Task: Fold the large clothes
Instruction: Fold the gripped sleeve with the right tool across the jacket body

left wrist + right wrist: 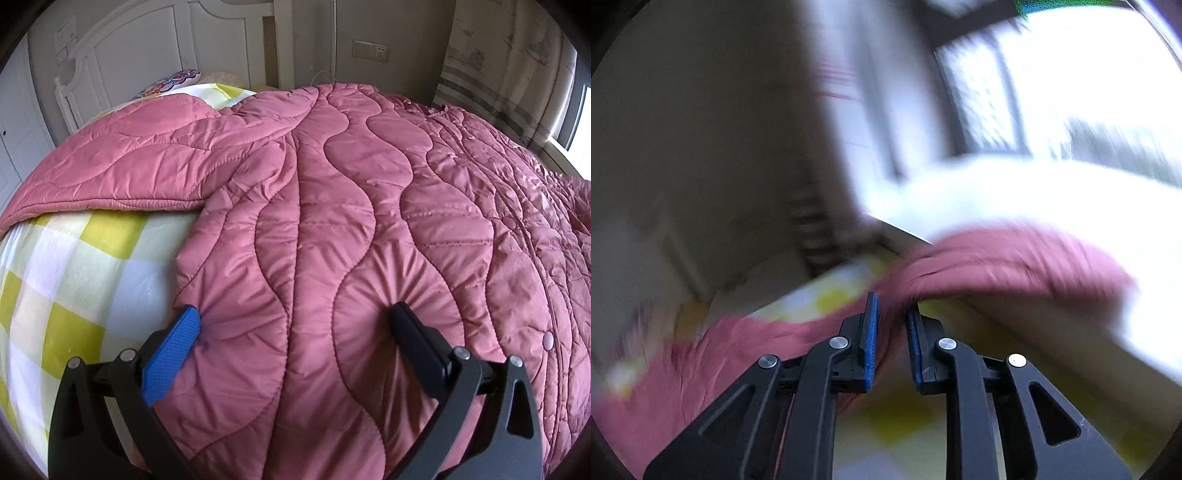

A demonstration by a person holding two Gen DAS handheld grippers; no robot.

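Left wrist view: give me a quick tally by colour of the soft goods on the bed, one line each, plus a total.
Pink: 1, the quilted coat, spread over the bed with the open left gripper pressing into it
Yellow-and-white check: 1, the bedsheet
Multicoloured floral: 1, the pillow by the headboard
Total: 3

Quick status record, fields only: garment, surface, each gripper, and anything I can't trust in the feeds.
garment: pink quilted coat, spread flat, one sleeve out to the side
surface: yellow-and-white checked bedsheet
left gripper: open wide, fingertips pressed into the coat near its side edge
right gripper: nearly closed on a fold of the pink fabric, fold lifted off the sheet
unreliable: right wrist view is motion-blurred; grip firmness unclear
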